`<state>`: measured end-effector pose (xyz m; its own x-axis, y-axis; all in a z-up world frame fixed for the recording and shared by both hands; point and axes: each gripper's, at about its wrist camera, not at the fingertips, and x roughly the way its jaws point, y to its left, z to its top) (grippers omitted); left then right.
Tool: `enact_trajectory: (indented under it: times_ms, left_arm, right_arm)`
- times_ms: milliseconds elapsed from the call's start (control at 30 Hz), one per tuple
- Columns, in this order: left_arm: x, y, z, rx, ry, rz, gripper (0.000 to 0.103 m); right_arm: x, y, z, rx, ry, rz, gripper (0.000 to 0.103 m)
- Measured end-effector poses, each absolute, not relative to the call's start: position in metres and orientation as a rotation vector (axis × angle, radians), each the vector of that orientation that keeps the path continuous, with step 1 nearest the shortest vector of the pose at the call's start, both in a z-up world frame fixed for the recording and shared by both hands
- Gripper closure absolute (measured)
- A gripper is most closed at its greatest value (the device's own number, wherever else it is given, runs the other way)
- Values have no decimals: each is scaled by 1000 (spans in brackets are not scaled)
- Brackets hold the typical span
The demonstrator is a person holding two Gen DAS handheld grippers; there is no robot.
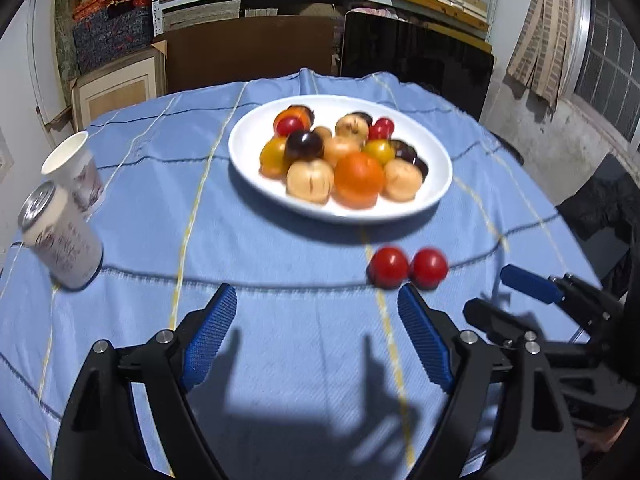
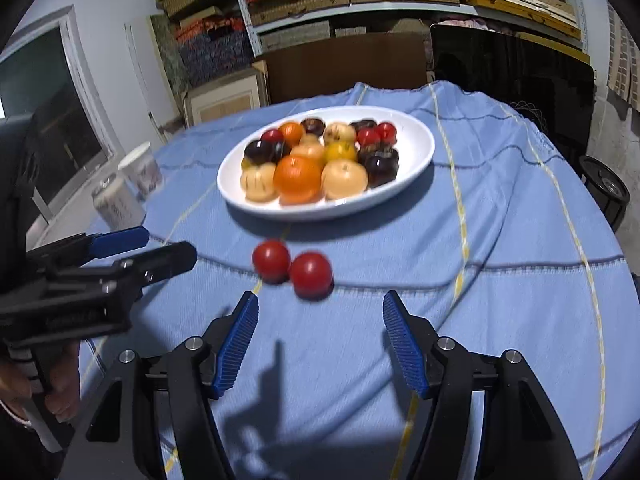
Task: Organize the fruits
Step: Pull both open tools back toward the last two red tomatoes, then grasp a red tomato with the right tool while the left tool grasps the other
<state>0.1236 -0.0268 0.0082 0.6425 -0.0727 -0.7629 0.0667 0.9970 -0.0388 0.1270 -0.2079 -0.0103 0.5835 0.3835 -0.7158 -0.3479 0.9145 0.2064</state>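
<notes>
A white oval plate (image 1: 256, 168) (image 2: 416, 140) holds several red, orange, yellow, tan and dark purple fruits. Two red tomatoes lie side by side on the blue cloth in front of it: one (image 1: 388, 267) (image 2: 271, 259) and the other (image 1: 429, 268) (image 2: 311, 274). My left gripper (image 1: 316, 300) is open and empty, low over the cloth, its right finger just below the tomatoes. My right gripper (image 2: 318, 308) is open and empty, just short of the tomatoes. Each gripper shows at the edge of the other's view: the right one (image 1: 516, 296), the left one (image 2: 160, 248).
A drinks can (image 1: 60, 236) (image 2: 116, 204) and a paper cup (image 1: 74, 168) (image 2: 142, 170) stand at the table's left. The round table carries a blue checked cloth (image 1: 280, 248). Shelves of boxes, a cardboard sheet and a dark screen stand behind.
</notes>
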Motion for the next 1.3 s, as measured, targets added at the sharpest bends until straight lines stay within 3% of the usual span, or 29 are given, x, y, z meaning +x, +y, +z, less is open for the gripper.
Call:
enact_trajectory:
  times_ms: [300, 400, 667, 800, 1300]
  left_arm:
    - [127, -5, -2, -19, 870, -57, 22]
    - [129, 1, -2, -29, 868, -49, 22]
    - [134, -1, -10, -26, 898, -61, 22]
    - [135, -3, -12, -21, 901, -62, 22]
    - [140, -25, -19, -50, 919, -116, 22]
  right_arm:
    - [137, -179, -23, -101, 891, 414, 38]
    - [149, -174, -25, -126, 903, 391, 49]
    - [168, -166, -29, -159, 902, 376, 55]
    - [176, -162, -32, -163, 906, 388, 73]
    - [141, -209, -22, 36, 889, 377, 73]
